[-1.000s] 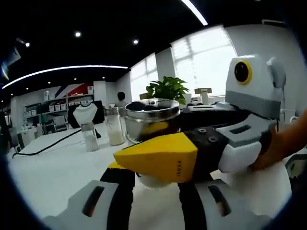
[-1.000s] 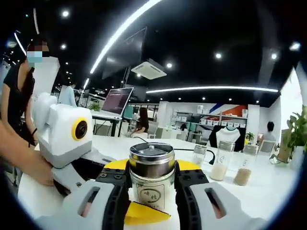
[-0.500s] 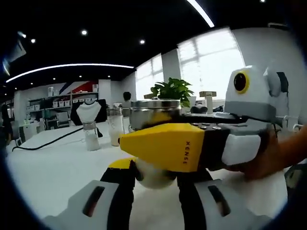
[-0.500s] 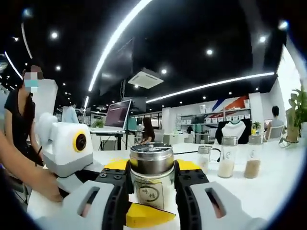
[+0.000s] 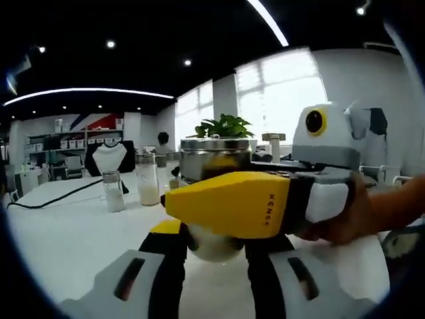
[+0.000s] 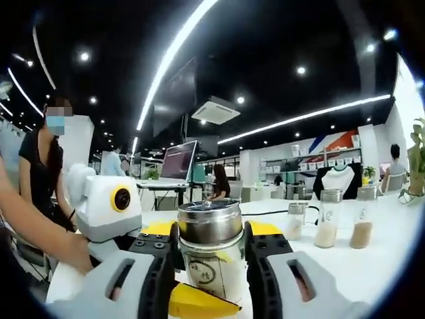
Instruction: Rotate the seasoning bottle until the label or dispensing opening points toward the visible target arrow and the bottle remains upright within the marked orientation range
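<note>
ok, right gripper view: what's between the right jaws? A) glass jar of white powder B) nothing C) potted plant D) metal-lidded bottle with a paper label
D: the bottle, with its shiny metal lid and paper label, sits upright between the jaws of the right gripper, which press against both its sides.

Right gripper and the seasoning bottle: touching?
Touching. In the right gripper view, the right gripper has both black jaws pressed against the sides of the seasoning bottle, no gap visible.
</note>
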A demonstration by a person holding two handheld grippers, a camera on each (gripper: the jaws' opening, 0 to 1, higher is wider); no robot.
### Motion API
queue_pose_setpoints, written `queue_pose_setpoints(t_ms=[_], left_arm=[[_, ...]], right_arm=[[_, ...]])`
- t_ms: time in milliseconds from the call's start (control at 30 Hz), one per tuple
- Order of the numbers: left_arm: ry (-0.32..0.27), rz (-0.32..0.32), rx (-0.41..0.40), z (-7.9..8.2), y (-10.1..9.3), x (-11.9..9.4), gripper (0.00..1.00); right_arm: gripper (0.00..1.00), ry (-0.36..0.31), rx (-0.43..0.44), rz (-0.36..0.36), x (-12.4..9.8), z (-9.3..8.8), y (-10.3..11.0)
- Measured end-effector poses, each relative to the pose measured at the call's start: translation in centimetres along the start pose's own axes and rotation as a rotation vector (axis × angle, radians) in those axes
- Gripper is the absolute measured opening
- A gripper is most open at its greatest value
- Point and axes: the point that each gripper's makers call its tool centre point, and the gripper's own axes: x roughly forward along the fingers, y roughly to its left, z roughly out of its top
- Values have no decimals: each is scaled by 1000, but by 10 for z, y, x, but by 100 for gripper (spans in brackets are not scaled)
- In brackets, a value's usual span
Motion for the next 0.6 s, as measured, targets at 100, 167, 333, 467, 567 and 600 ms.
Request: queue_pose_setpoints(t_ms=[100,167,333,467,567,600], left_arm=[[17,-17,45,-3,-2,1,36],[26,-28,58,-4,-4,1,36],[5,-54,36,-1,-2,0,36],[25,-93,34,-4,-5,-3,36],[61,-129,49,-11,-8,-2,36],[64,-136,52,-12,-9,-3,36]], right_arm=[[37,17,-1,7,-3,-2,2],[37,37,11,13,-6,-6,3],[37,12,45,24,-9,-1,2],[36,44,24,50,-10,-7,6],[35,97,-48,54,-12,-17,7],[35,96,-81,39,-14,-15,6]])
